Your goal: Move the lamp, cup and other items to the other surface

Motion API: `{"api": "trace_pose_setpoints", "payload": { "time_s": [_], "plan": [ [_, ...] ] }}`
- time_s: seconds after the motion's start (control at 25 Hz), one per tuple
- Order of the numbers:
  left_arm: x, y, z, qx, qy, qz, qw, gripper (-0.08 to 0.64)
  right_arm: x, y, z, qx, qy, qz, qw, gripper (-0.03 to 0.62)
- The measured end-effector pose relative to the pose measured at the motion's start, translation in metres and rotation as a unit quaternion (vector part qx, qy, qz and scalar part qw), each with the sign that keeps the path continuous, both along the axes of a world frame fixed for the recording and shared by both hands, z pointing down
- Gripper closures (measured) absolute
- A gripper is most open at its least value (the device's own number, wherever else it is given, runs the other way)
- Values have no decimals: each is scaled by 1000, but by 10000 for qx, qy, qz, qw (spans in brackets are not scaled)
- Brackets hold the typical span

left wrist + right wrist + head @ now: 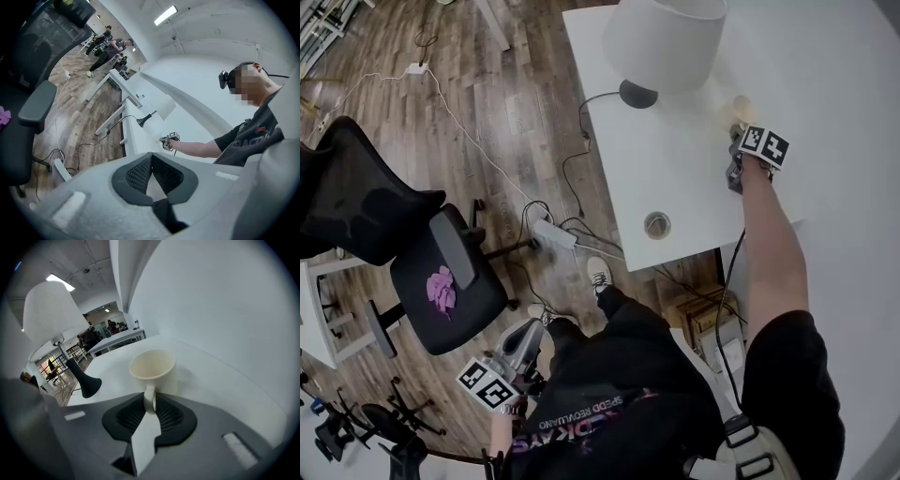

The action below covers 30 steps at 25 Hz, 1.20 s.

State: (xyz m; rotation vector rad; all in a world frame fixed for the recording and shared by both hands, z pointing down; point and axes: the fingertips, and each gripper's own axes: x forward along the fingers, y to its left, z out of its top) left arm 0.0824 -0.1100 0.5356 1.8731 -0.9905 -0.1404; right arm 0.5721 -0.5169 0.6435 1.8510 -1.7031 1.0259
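Observation:
A cream cup (152,369) stands upright on the white table (675,187), its handle turned toward my right gripper (150,399). The handle sits between that gripper's two pads, and both touch it. In the head view the cup (739,108) is just beyond the right gripper (737,133). A lamp (666,42) with a white shade and dark base (86,380) stands to the cup's left. My left gripper (525,342) hangs low beside my body over the wooden floor, far from the table; its pads (140,171) meet at the tips with nothing between them.
A round cable hole (657,224) is near the table's front edge. The lamp's cord drops off the table to a power strip (555,234) on the floor. A black office chair (441,272) with a purple thing (442,289) on its seat stands left.

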Motion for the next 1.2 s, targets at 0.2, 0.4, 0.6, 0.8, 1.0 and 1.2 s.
{"api": "trace_pose_setpoints", "payload": {
  "time_s": [0.2, 0.4, 0.6, 0.8, 1.0, 1.2],
  "plan": [
    [1, 0, -4, 57, 20, 42, 10000, 563, 1, 11, -3, -10, 248, -127, 9996, 537],
    [-2, 1, -6, 126, 31, 61, 9999, 563, -3, 29, -1, -5, 418, -389, 9984, 540],
    [-2, 0, -11, 216, 36, 57, 9997, 563, -11, 48, -3, -21, 461, -608, 9971, 540],
    [-6, 3, -14, 277, 56, -24, 9996, 563, -17, 69, -5, 44, 513, -815, 9953, 541],
    [-9, 2, -16, 380, 69, -77, 9992, 563, -30, 82, -8, 161, 417, -951, 9945, 543],
    [-11, -2, -24, 563, 102, -111, 9983, 563, -54, 95, -19, 309, 403, -1239, 9910, 543]
  ]
}}
